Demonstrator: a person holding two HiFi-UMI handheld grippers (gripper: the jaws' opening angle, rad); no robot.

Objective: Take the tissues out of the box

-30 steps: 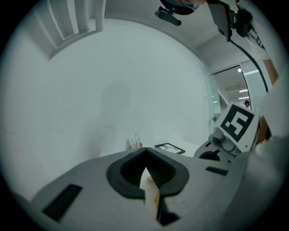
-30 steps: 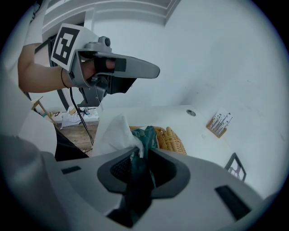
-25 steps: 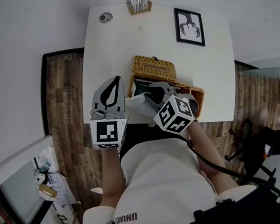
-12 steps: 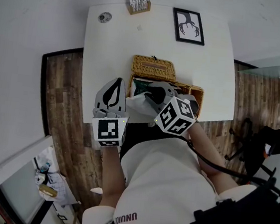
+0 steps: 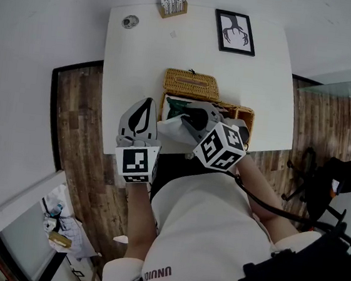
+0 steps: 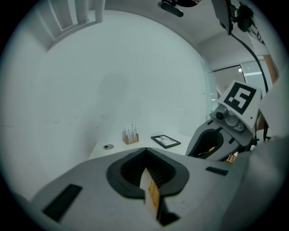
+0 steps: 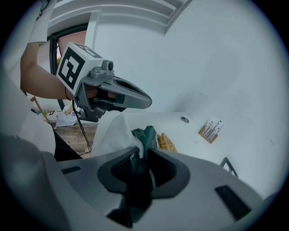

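Note:
An open wicker tissue box [image 5: 240,114] stands near the table's front edge, with its lid [image 5: 192,84] lying behind it. My right gripper [image 5: 188,117] [image 7: 143,155] is shut on the green tissue pack [image 5: 178,108] [image 7: 145,137] at the box's left end. A white tissue [image 5: 170,128] [image 7: 115,133] sticks out of the pack toward me. My left gripper [image 5: 144,105] [image 6: 147,155] hovers just left of the pack, jaws shut and holding nothing. It shows in the right gripper view [image 7: 118,95] above the tissue.
On the white table [image 5: 134,63] at the back are a framed picture [image 5: 235,32], a wooden card holder [image 5: 174,1] and a small round object [image 5: 130,21]. Wooden floor lies on both sides. An office chair [image 5: 322,178] stands to the right.
The left gripper has edged slightly toward the box. The right gripper stays where it was, still gripping the pack.

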